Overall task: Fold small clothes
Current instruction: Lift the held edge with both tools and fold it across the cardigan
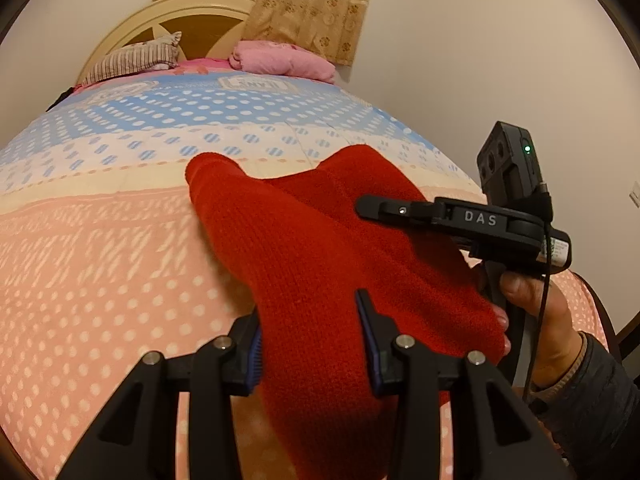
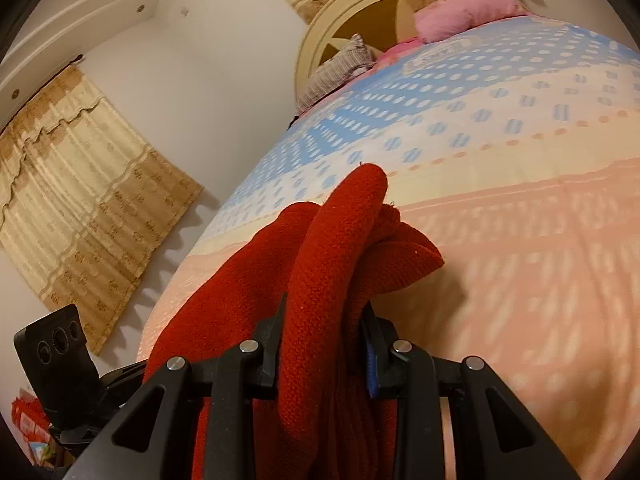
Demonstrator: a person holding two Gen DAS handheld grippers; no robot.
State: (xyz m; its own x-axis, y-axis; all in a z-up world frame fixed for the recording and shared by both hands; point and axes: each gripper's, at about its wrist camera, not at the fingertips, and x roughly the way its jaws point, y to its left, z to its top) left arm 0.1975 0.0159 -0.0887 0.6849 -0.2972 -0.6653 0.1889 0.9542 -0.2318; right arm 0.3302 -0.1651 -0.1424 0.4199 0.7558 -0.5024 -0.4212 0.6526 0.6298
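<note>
Both the left gripper (image 1: 316, 344) and right gripper (image 2: 326, 344) clench a red knit garment (image 1: 320, 248) lifted over the dotted bedspread (image 1: 100, 264), its free length draping forward toward the headboard (image 1: 168, 12).

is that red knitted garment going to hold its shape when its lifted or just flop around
Probably floppy: the red knitted garment drapes and bunches in folds between both grippers. The thick knit suggests it is not slippery, so the left gripper and right gripper should keep hold. Unlikely to break.
</note>
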